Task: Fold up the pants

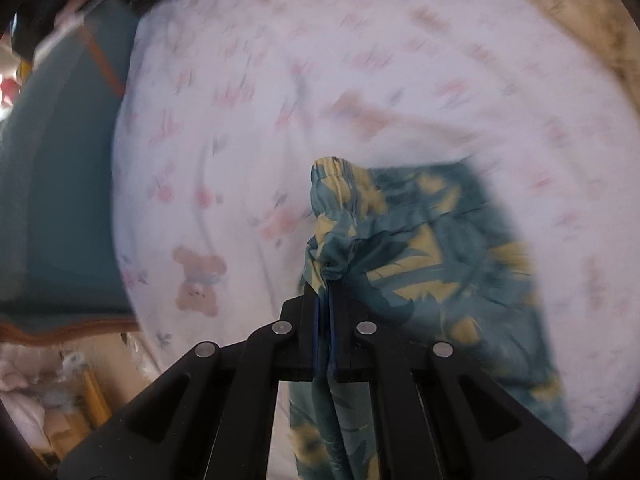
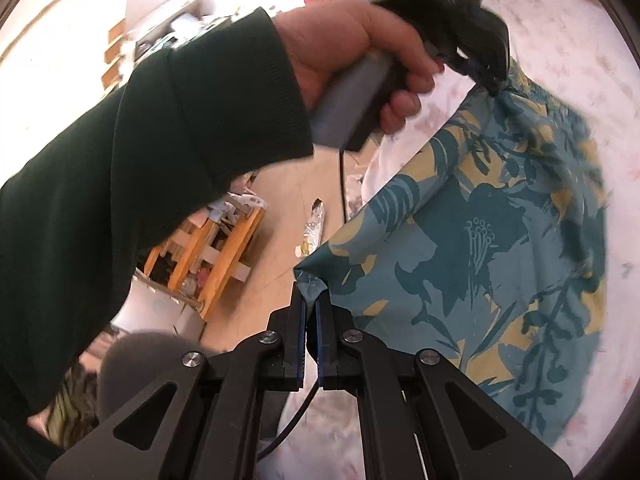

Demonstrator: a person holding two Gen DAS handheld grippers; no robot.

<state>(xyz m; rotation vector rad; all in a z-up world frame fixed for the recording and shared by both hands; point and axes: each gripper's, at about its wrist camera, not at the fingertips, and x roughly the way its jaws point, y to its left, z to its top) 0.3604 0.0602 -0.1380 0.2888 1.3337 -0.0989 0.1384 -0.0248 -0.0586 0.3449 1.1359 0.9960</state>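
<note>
The pants (image 1: 432,248) are teal with a yellow leaf and flower print. They hang and drape over a white bed sheet (image 1: 280,80) with pink prints. My left gripper (image 1: 327,286) is shut on the gathered elastic waistband, which bunches up above the fingertips. In the right wrist view the pants (image 2: 480,240) spread out to the right. My right gripper (image 2: 311,300) is shut on a corner of the fabric. The person's hand holding the left gripper (image 2: 490,80) shows at the top, pinching the far edge of the pants.
A teal blanket (image 1: 60,160) lies at the bed's left side. A beige cover (image 1: 580,12) is at the far right. Below the bed edge, a wooden rack (image 2: 212,256) and clutter sit on the floor. The person's dark green sleeve (image 2: 140,160) fills the left.
</note>
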